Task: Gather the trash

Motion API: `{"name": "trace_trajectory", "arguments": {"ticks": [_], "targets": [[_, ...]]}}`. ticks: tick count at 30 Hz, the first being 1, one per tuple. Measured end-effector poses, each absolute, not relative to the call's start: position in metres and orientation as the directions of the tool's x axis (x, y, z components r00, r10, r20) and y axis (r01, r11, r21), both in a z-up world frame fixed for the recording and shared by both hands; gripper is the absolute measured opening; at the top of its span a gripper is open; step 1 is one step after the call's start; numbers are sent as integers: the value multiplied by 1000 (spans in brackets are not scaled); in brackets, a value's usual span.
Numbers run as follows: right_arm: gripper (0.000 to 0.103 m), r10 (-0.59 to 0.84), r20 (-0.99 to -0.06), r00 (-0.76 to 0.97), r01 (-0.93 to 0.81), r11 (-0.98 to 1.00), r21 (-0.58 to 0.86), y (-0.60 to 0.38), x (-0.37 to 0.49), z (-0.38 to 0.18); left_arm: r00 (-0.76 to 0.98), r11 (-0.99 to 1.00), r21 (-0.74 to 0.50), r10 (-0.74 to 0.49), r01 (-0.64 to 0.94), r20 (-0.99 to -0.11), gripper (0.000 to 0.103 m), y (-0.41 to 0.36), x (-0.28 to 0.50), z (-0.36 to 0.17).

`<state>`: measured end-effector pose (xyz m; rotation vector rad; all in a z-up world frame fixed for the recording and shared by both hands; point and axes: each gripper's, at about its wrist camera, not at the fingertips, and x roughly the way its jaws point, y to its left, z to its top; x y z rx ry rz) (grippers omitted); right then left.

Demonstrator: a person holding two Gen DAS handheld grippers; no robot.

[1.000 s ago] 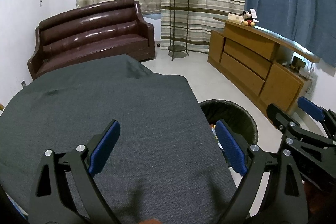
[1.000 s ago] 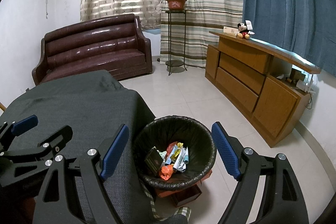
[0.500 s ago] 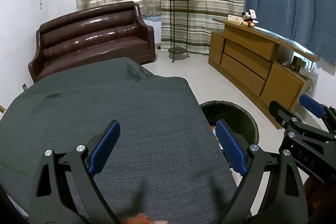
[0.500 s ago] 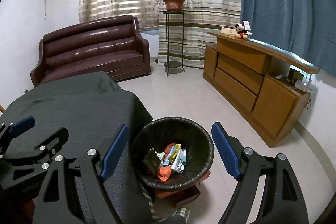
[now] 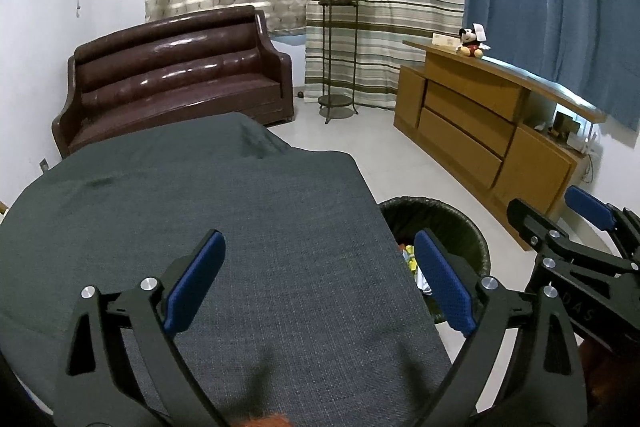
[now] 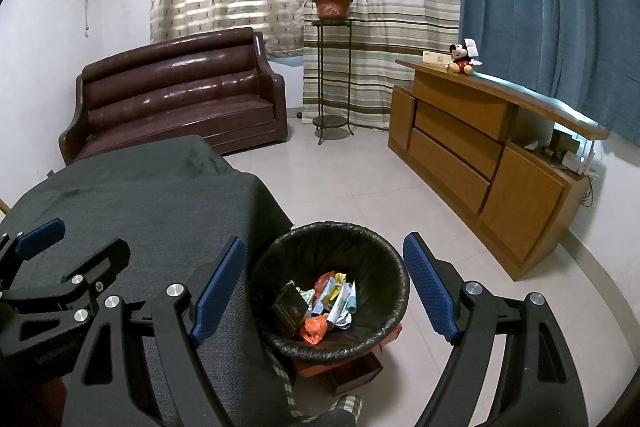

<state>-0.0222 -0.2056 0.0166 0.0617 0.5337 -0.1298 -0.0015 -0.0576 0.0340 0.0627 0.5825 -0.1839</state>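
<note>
Left tongs (image 5: 320,279) are seen spread wide, nothing between the blue pads, held above the tabletop (image 5: 200,207), which is covered by a dark grey cloth. No trash is seen on the cloth in either view. A small orange-brown patch is seen at the bottom edge of the left wrist view; what it is cannot be told.

Right tongs (image 6: 324,291) are also spread wide, nothing pinched, held over the black-lined trash bin (image 6: 332,231), which is framed between the two fingers. The right tongs are seen in the left wrist view too, at the right edge, beyond the bin.

The bin is placed on the tiled floor (image 6: 360,179) just beside the right edge of the tabletop. The trash (image 6: 320,303) is seen inside the bin, at its bottom: a dark packet, an orange wrapper, and white, yellow and light blue crumpled bits. In the left wrist view the bin is partly hidden by the tabletop edge and the tong finger.

A red-brown box is seen under the bin, and a checked cloth near it.

In the background a brown leather sofa (image 6: 176,95), a potted plant (image 6: 332,1) on a metal stand, a wooden sideboard (image 6: 480,155) with a plush toy (image 6: 460,59) on top, and curtains are seen.
</note>
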Motion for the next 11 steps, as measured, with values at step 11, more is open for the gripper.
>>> {"name": "trace_trajectory", "arguments": {"ticks": [11], "targets": [[79, -107, -512, 853, 139, 990, 24, -206, -22, 17, 809, 987, -12, -137, 159, -572, 93, -55, 3, 31]]}}
